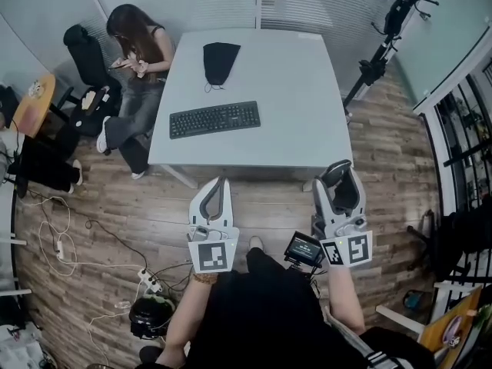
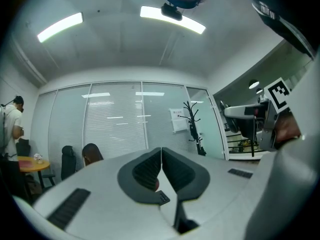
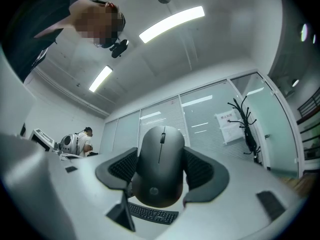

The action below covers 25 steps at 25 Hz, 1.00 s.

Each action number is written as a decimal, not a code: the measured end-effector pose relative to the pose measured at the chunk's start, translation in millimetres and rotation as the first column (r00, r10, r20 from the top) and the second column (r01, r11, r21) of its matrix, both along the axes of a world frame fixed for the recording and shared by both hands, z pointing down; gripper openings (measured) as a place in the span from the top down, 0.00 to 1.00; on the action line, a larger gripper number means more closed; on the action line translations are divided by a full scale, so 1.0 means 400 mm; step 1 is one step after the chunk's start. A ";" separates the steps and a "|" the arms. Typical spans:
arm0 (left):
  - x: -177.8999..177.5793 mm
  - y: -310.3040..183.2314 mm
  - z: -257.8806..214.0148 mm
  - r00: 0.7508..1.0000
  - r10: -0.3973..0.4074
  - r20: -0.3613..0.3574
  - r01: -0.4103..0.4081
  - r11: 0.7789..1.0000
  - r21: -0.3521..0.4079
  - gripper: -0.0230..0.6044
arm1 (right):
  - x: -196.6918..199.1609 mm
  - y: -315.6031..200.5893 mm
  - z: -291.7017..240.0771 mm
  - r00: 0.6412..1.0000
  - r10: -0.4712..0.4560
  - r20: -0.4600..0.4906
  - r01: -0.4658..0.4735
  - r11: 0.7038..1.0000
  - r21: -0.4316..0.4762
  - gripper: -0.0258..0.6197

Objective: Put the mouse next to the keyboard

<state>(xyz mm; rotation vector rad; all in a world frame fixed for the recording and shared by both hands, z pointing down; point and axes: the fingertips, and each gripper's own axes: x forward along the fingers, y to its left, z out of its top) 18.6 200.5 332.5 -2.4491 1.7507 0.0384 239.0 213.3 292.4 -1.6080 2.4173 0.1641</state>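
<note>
A black keyboard (image 1: 214, 119) lies on the white table (image 1: 292, 91), towards its near left side. My right gripper (image 1: 339, 181) is held in front of the table's near edge, over the floor, shut on a dark grey mouse (image 3: 160, 165). In the right gripper view the mouse fills the gap between the jaws and the keyboard (image 3: 151, 213) shows small below it. My left gripper (image 1: 217, 192) hangs level with it to the left, also short of the table, shut with nothing between its jaws (image 2: 161, 166).
A black cloth (image 1: 220, 60) lies at the far side of the table. A person sits on a chair (image 1: 86, 56) at the table's left. A coat stand (image 1: 384, 37) rises at the right. Cables and a power strip (image 1: 147, 281) lie on the wooden floor.
</note>
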 end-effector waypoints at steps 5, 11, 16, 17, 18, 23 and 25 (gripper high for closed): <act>-0.009 -0.044 0.019 0.999 -0.042 -0.015 0.042 0.999 -0.016 0.94 | 0.012 -0.058 0.008 1.000 -0.023 -0.017 0.023 1.000 -0.002 0.51; -0.007 -0.108 0.023 0.999 -0.020 -0.046 0.019 1.000 -0.007 0.94 | 0.007 -0.109 0.017 0.999 -0.003 -0.046 0.002 1.000 -0.018 0.51; -0.032 -0.185 0.023 0.998 0.013 -0.066 -0.013 1.000 0.002 0.94 | -0.026 -0.161 0.010 0.998 0.026 -0.064 -0.028 0.999 -0.021 0.51; -0.039 -0.202 0.021 0.997 0.019 -0.070 -0.019 1.000 0.005 0.94 | -0.034 -0.173 0.008 0.997 0.032 -0.066 -0.034 0.999 -0.021 0.51; -0.046 -0.218 0.020 0.997 0.026 -0.074 -0.025 1.000 0.008 0.94 | -0.042 -0.185 0.007 0.997 0.038 -0.066 -0.039 0.999 -0.022 0.51; -0.105 -0.300 0.015 0.995 0.049 -0.083 -0.048 0.999 0.019 0.94 | -0.088 -0.258 0.003 0.995 0.070 -0.068 -0.072 0.997 -0.022 0.51; -0.140 -0.325 0.018 0.994 0.052 -0.094 -0.050 0.999 0.018 0.94 | -0.114 -0.285 0.006 0.994 0.082 -0.068 -0.084 0.996 -0.027 0.51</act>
